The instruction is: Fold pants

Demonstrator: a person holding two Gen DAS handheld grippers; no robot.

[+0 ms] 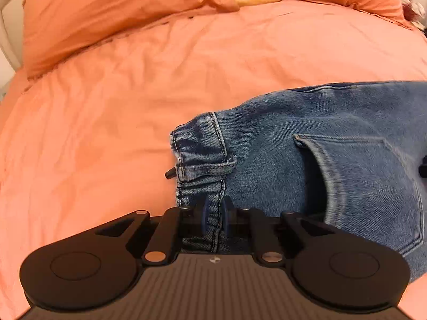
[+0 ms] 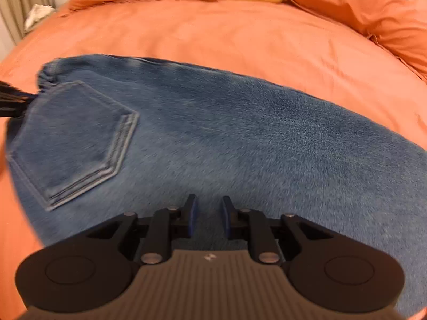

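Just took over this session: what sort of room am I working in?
Most likely a bedroom: the jeans lie on a bed with an orange duvet, orange pillows at its head, and a curtain beside it.

Illumination in both views is warm, soft and even, tinting the orange duvet [image 1: 133, 101] strongly, with no glare and only faint shading in its creases. Fisheye distortion bows the bed outward and darkens the extreme frame corners (most visibly at top left in each view). Motion blur smears the jeans [image 2: 240, 138] across the right wrist view and softens the pocket [image 1: 360, 186] in the left wrist view, whereas the denim waistband seam near the lens stays fairly sharp.
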